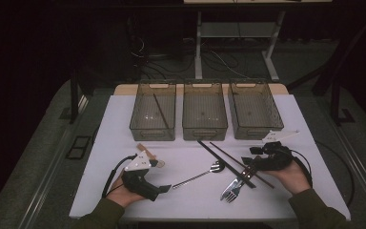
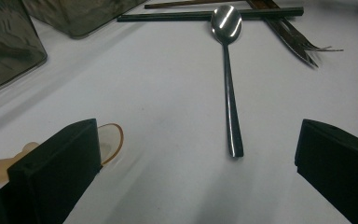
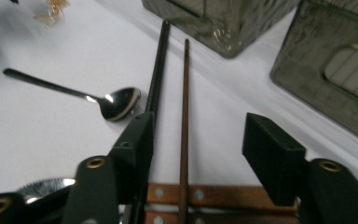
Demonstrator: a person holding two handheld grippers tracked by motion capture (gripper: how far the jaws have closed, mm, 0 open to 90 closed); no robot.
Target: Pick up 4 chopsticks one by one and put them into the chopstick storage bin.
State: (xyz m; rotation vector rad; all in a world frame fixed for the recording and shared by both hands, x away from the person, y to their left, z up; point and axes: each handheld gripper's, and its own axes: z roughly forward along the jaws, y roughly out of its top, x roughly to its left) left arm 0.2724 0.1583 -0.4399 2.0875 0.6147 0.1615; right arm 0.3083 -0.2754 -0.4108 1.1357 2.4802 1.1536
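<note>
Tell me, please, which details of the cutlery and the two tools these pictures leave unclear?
- Brown chopstick, right gripper view: it lies between the right tool's jaws, no pad visibly touching; its near end runs off the bottom edge.
- Wooden-handled utensils, right gripper view: ends hidden by the jaws.
- Small pale object, left gripper view: half hidden behind a jaw of the left tool.
- Fork, high view: too small for detail.

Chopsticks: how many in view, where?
3. One brown chopstick lies in the left bin. One black chopstick and another brown one lie side by side on the table, near the right tool. More may be hidden under it.
</note>
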